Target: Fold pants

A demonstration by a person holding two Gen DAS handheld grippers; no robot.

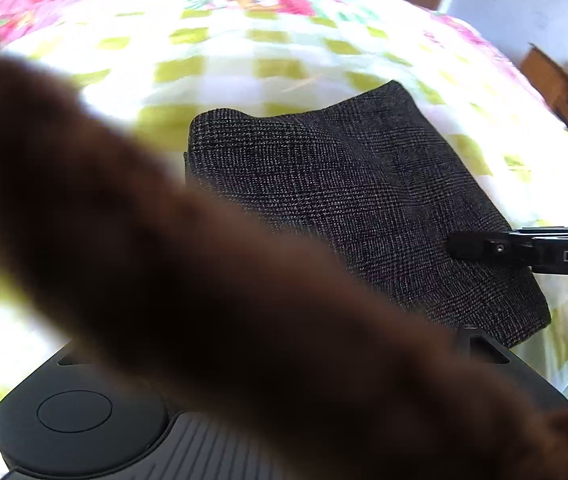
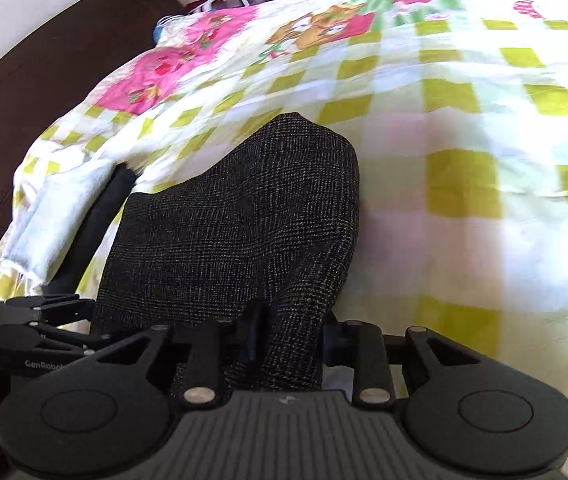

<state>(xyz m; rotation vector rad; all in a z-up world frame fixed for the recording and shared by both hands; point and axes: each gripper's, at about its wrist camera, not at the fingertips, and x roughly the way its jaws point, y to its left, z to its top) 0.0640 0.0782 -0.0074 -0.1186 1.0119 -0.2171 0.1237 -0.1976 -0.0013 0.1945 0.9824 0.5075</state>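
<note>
The right gripper point(image 2: 288, 340) has its two fingers pinched on a raised fold of the pants point(image 2: 236, 232) at their near edge, cloth bunched up between the pads. The left gripper point(image 2: 44, 320) sits just beside the pants' left edge in the right wrist view; can't tell how its jaws stand, since a blurry brown thing point(image 1: 164, 260) covers most of its own camera.

The pants are dark grey check, folded into a compact block lying on the bedspread point(image 2: 464, 160), yellow-green squares with pink flower patches. Far edge of the pants is rounded and humped up. Loads of open bedspread to the right of the pants and beyond them. A rolled white edge of bedding point(image 2: 64, 208) lies left of them, by the dark headboard point(image 2: 44, 80).
</note>
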